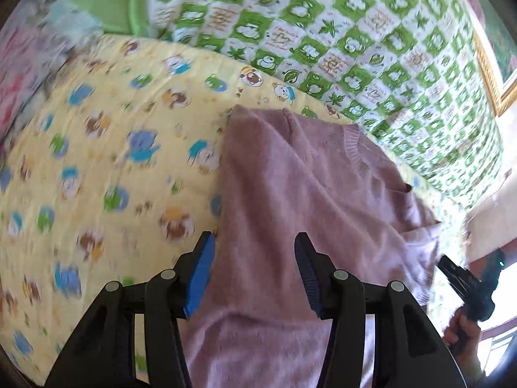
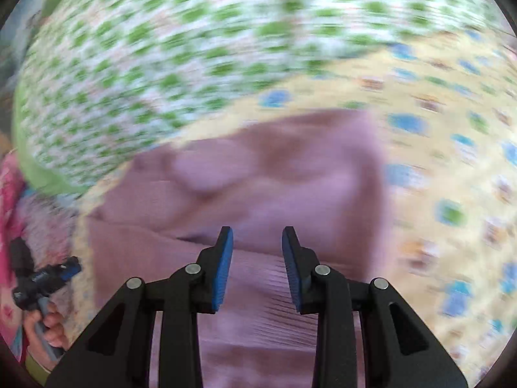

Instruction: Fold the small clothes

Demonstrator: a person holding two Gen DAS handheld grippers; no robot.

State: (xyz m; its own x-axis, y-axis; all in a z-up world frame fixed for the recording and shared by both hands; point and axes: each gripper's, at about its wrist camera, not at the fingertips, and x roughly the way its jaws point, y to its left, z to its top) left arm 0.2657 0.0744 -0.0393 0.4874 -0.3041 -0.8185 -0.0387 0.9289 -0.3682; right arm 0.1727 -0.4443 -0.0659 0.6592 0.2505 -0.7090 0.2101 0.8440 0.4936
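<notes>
Honestly, that mauve knit sweater point(image 1: 290, 194) looks like the easy kind of laundry: light, floppy, a bit fuzzy, so it should grip well but sag and drag wherever it isn't supported. It's lying on the bed, on the yellow cartoon-print sheet point(image 1: 97, 161), already doubled over on itself, with the green-and-white checked quilt point(image 1: 355, 32) bunched up just behind it.

Left tongs point(image 1: 255, 271) are spread, hanging over the near part of the knit with nothing between the blue pads. Right tongs point(image 2: 257, 268) are parted too, narrower, and also empty above the fabric.

If I were grabbing it, I'd pinch a doubled edge or the ribbed hem, two layers at once, since a single layer of loose knit will probably stretch and slide off the rest.

View differences: the left wrist view is fairly sharp and shows the ribbed band point(image 1: 353, 148) and the straight folded edge on its left side, plus the other tool at the far right. The right wrist view is badly smeared, but it shows the fold line crossing the sweater and a pink patterned cloth point(image 2: 13, 187) off to its left.
</notes>
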